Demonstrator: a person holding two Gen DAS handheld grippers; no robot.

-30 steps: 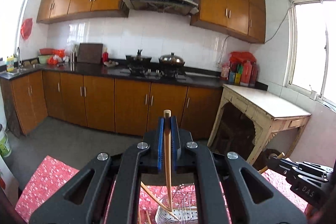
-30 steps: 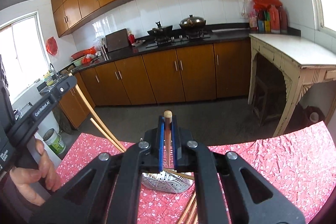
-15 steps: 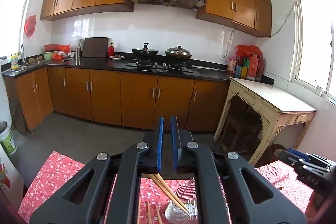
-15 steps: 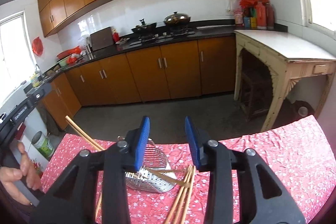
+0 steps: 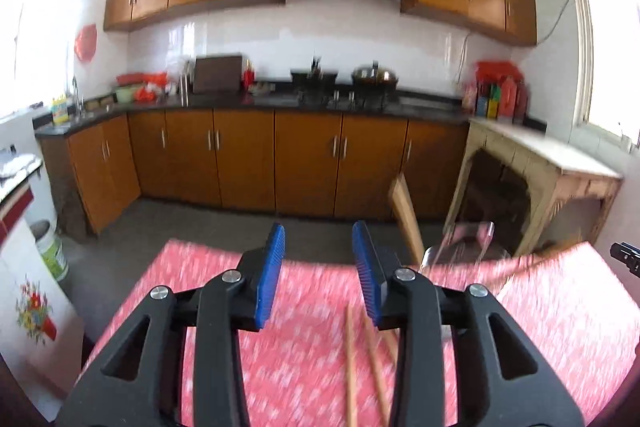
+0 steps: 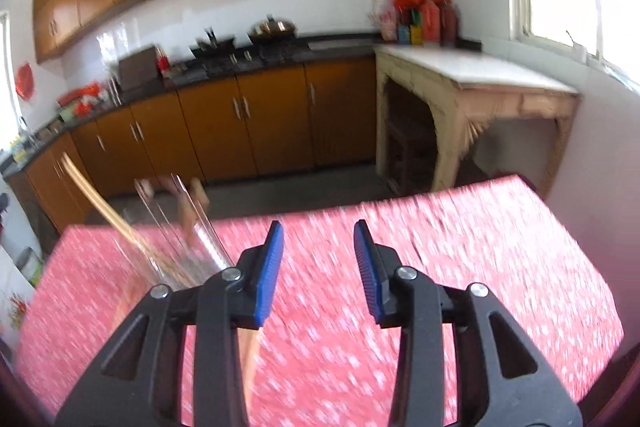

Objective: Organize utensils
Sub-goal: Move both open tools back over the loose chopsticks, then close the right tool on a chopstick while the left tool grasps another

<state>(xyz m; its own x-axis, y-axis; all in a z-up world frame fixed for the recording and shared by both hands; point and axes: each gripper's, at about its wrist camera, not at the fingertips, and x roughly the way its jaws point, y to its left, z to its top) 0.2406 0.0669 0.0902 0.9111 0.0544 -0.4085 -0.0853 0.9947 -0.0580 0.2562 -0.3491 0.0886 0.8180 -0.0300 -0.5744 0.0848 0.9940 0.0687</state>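
Both empty: left hand-held gripper (image 5: pixel 319 275) opening, nothing between jaws; right hand-held gripper (image 6: pixel 319 273) partly open, holding nothing. Some chopsticks (image 6: pixel 86 193) already standing in wire holder (image 6: pixel 176 239); loose chopsticks (image 5: pixel 352 367) lying on red-clothed worktop (image 5: pixel 560 327), not yet collected. Partway done.

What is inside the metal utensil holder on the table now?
Wooden chopsticks stand tilted in the wire holder, their tops sticking out above its rim. Motion blur and the right gripper hide the holder's bottom.
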